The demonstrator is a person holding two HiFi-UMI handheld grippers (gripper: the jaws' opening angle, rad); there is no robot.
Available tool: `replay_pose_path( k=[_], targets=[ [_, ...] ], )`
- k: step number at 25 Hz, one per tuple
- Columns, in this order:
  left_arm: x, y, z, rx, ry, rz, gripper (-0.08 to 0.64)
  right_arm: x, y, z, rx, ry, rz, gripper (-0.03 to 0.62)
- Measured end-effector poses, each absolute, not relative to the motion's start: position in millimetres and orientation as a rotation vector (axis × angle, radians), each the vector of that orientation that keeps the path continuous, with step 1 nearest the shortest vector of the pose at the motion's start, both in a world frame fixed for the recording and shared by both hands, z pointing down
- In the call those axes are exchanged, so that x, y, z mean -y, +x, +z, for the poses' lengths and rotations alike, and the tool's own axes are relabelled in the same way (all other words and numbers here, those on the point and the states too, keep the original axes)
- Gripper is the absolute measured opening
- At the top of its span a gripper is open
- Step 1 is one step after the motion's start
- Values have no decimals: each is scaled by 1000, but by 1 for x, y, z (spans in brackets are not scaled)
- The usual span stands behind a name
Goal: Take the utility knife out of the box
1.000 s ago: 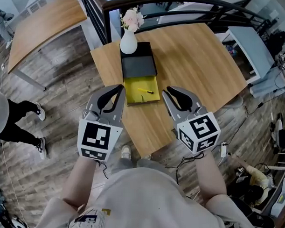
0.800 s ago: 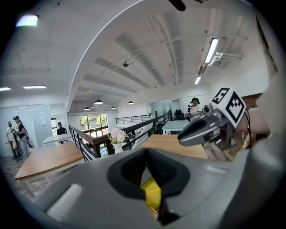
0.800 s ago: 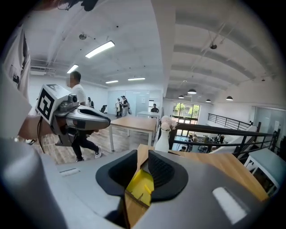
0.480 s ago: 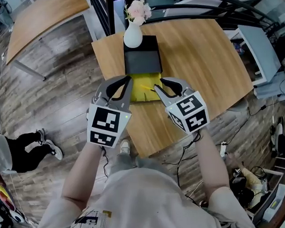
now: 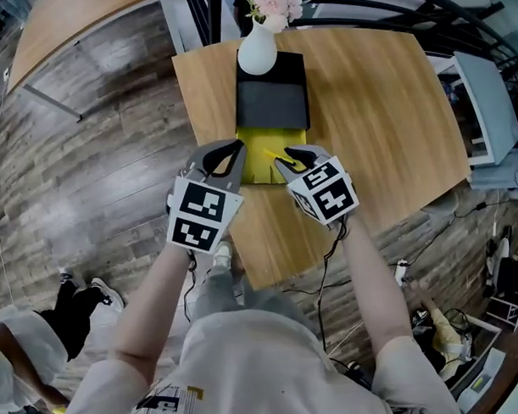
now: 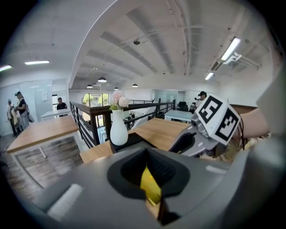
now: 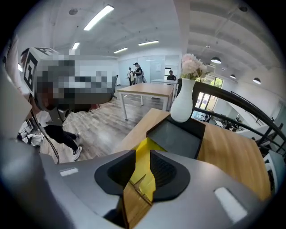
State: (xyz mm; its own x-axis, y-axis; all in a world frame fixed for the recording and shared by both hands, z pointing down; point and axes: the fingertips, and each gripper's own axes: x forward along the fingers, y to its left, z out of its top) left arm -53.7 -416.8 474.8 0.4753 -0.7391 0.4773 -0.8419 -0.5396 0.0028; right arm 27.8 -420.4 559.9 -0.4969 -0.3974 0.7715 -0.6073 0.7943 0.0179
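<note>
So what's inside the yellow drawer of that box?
A thin yellow utility knife lies in the drawer. The right tool covers one end of it; the left tool hides the drawer's left edge.

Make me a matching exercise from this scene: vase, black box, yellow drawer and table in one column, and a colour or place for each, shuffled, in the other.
1 vase
2 black box
3 yellow drawer
4 table

A wood-coloured, under the box
B pulled out at the box's near end
C white, holding pink flowers
D between vase and drawer

Pairs: 1-C, 2-D, 3-B, 4-A
</note>
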Motion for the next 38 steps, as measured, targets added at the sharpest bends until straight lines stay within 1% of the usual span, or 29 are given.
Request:
replay_pose_path(
  k=[5, 12, 21, 32, 38],
  targets=[
    [428, -64, 514, 1350, 2417, 691, 2, 441, 27, 607, 2085, 698, 352, 106],
    [429, -62, 570, 1257, 2353, 745, 2, 453, 32, 673, 1949, 610, 280, 106],
    [419, -61, 601, 1202, 2304, 809, 2, 457, 41, 722, 1805, 550, 267, 101],
    [412, -65, 604, 1207, 2287, 814, 2, 458, 38, 736, 1777, 583, 300, 64],
    [405, -67, 594, 1221, 2308, 800, 2, 456, 34, 718, 1825, 655, 305, 64]
  ],
)
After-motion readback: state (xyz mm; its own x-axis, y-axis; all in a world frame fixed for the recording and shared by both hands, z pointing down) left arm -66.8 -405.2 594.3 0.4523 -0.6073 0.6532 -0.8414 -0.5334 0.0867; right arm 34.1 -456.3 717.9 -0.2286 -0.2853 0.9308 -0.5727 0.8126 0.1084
